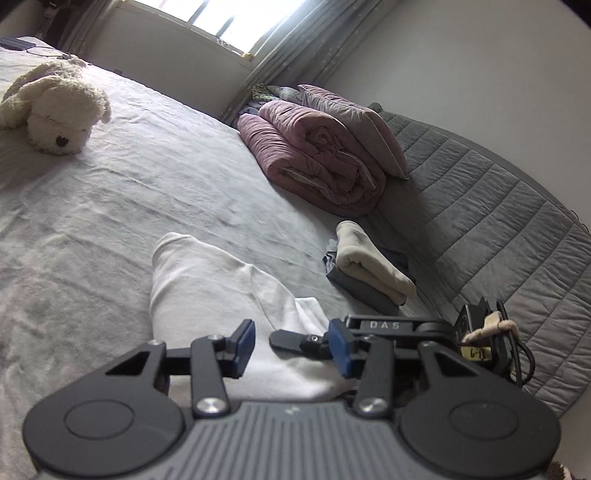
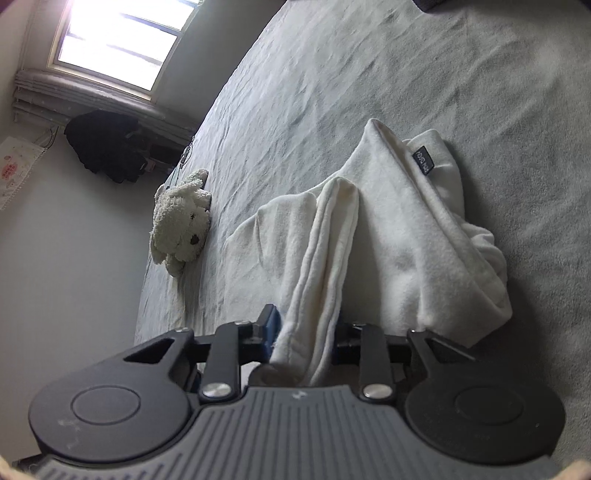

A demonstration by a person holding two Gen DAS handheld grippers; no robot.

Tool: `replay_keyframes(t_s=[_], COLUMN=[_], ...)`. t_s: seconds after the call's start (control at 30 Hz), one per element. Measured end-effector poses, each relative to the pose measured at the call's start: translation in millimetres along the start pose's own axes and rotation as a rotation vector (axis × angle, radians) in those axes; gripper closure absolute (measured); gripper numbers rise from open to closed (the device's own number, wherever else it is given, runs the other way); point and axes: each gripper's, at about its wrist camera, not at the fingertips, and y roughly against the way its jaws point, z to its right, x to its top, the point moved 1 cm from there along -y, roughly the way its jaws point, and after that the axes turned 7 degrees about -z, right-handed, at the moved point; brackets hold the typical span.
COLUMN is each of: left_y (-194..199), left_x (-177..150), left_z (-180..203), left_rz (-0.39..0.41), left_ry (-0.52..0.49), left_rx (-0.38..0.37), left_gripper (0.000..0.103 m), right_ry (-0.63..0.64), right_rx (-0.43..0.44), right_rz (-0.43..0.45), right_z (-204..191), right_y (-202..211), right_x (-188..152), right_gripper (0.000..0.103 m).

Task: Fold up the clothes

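Daylight from the window (image 1: 236,22) falls on a big grey bed (image 1: 110,192) with a toy dog (image 1: 55,107). White clothes (image 2: 388,236) lie on it. The right gripper (image 2: 306,339) pinches a fold; the left gripper (image 1: 291,343) hovers, fingers apart.

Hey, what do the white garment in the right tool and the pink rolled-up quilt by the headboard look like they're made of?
The white garment looks like soft fleece or plush knit: a matte, fuzzy nap and thick, rounded folds. The right tool is shut on one thick fold of it. The pink rolled quilt looks like a padded, brushed cotton-like fabric: puffy bulk, fine wrinkles and no sheen. The exact fibre of either cannot be told.
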Motion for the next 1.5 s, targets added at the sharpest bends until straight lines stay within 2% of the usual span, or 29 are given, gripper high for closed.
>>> replay_keyframes(t_s=[0.2, 0.4, 0.53, 0.73, 1.0, 1.07, 1.1, 1.17, 1.27, 1.33, 1.5], left_y=[-4, -14, -18, -26, -42, -44, -43, -41, -33, -32, -38], left_x=[2, 0, -1, -6, -17, -20, -21, -19, -15, -14, -21], left_z=[-9, -16, -16, -8, 1, 3, 3, 4, 7, 12, 23], left_rz=[0.038, 0.043, 0.037, 0.015, -0.027, -0.028, -0.026, -0.015, 0.039, 0.059, 0.043], left_ry=[0.025, 0.015, 0.024, -0.024, -0.086, -0.112, -0.12, -0.118, -0.118, -0.148, -0.228], left_rx=[0.108, 0.156, 0.15, 0.141, 0.152, 0.169, 0.175, 0.178, 0.173, 0.175, 0.173], left_gripper=[0.059, 0.062, 0.064, 0.065, 0.065, 0.064, 0.064, 0.064, 0.065, 0.072, 0.077], right_ry=[0.083, 0.164, 0.18, 0.16, 0.142, 0.164, 0.178, 0.202, 0.261, 0.311, 0.499], right_rx=[0.003, 0.044, 0.068, 0.058, -0.06, -0.065, -0.066, -0.068, -0.099, -0.137, -0.213], right_rz=[0.045, 0.087, 0.105, 0.104, 0.037, 0.037, 0.038, 0.044, 0.098, 0.153, 0.274], right_z=[-5, -15, -14, 3, 33, 35, 33, 28, 16, 8, -12], right_y=[6, 21, 32, 42, 30, 29, 30, 34, 48, 58, 69], right_x=[1, 11, 23, 35, 35, 33, 33, 32, 30, 27, 10], right_gripper=[0.082, 0.083, 0.083, 0.083, 0.084, 0.086, 0.086, 0.076, 0.069, 0.066, 0.066])
